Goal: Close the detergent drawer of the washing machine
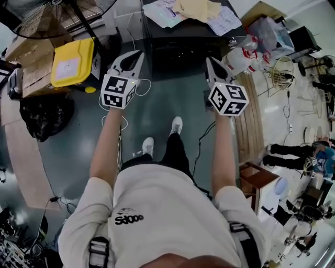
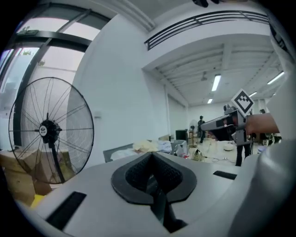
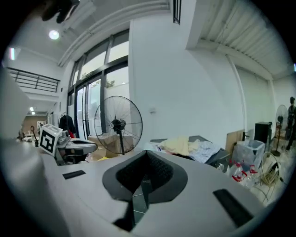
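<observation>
A dark, boxy machine point(image 1: 180, 44) stands ahead of me with cloths and papers point(image 1: 196, 11) piled on its top. Its front is in shadow and no detergent drawer can be made out in any view. My left gripper point(image 1: 137, 54) and right gripper point(image 1: 210, 60) are held up side by side, apart from the machine and pointing toward it. The left gripper point(image 2: 150, 156) has its jaws together with nothing between them. So has the right gripper point(image 3: 147, 155). The cloth-covered top point(image 3: 187, 146) lies beyond the right jaws.
A big standing fan point(image 1: 55, 15) is at the far left, with a yellow box point(image 1: 73, 62) on cardboard cartons and a black bag point(image 1: 44, 116) nearer me. Plastic bottles point(image 1: 245, 58) and a wooden plank point(image 1: 252, 123) sit to the right. Cables point(image 1: 121, 137) trail over the grey floor.
</observation>
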Motion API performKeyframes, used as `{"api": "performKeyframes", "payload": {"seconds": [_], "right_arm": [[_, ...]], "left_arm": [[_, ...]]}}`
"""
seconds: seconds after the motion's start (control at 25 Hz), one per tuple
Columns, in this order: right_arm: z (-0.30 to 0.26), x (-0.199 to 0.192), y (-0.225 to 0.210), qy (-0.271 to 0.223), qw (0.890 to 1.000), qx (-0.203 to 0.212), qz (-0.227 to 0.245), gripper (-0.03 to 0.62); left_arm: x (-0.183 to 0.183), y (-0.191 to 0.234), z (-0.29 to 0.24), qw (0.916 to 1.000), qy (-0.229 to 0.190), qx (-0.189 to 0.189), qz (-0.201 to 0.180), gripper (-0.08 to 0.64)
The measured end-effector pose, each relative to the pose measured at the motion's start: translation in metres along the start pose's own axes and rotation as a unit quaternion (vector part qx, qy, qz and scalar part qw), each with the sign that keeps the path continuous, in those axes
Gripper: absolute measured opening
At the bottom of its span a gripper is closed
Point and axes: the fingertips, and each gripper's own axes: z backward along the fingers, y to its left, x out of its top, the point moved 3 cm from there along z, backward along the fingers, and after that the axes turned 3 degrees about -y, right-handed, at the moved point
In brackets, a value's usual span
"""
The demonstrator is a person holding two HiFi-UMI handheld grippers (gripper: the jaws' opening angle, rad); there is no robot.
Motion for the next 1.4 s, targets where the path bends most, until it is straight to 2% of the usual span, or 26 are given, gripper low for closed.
{"api": "performKeyframes", "payload": {"seconds": [0.28,0.72,1.04,1.4], "right_arm": [[0.059,0.054,0.065,-0.036,0.995,0.021,0.094,0.006],[0.118,0.105,0.128,-0.080,0.985,0.024,0.148,0.006],[0.129,0.111,0.142,-0.085,0.983,0.030,0.157,0.006],[0.132,0.105,0.144,-0.078,0.983,0.030,0.165,0.006]], "left_arm": [[0.067,-0.029,0.051,0.9971,-0.053,-0.044,-0.033,0.018],[0.130,-0.064,0.110,0.9904,-0.091,-0.085,-0.059,0.018],[0.149,-0.076,0.130,0.9879,-0.105,-0.094,-0.064,0.018],[0.149,-0.084,0.138,0.9876,-0.102,-0.094,-0.073,0.018]]}}
